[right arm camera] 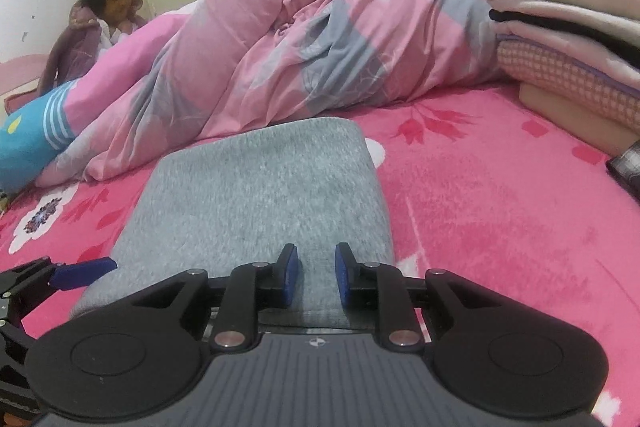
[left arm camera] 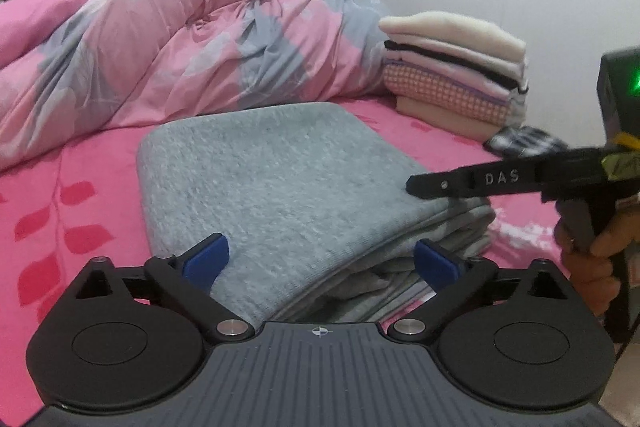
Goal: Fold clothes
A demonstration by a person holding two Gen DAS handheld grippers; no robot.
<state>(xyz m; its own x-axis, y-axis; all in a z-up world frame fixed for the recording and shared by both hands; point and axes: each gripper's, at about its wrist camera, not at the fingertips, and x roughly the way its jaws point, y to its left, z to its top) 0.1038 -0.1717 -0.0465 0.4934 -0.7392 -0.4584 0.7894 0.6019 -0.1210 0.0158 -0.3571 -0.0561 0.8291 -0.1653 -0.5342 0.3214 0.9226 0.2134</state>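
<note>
While the folded grey knit garment (left arm camera: 280, 195) lies flat on the bright pink floral bedsheet (left arm camera: 60, 211), both grippers hang over its near edge. The left gripper (left arm camera: 320, 259) has its 2 blue-padded fingers (left arm camera: 206, 255) spread wide, with the stacked layers of the garment's near edge between them and neither pad pressing on the cloth. The right gripper (right arm camera: 314, 277) holds its jaws only a little apart above the garment's near end; grey cloth shows in the narrow gap, but I cannot tell whether the pads pinch it. In the left wrist view that gripper reaches in from the right, its black finger over the garment's right corner, gripped by a hand (left arm camera: 588, 259). Behind the garment lies a rumpled pink and grey duvet (left arm camera: 180, 39). A stack of folded cream, black and pink checked clothes (left arm camera: 456, 67) sits at the far right, well apart from the grey garment. A person (right arm camera: 108, 11) sits beyond the duvet.
</note>
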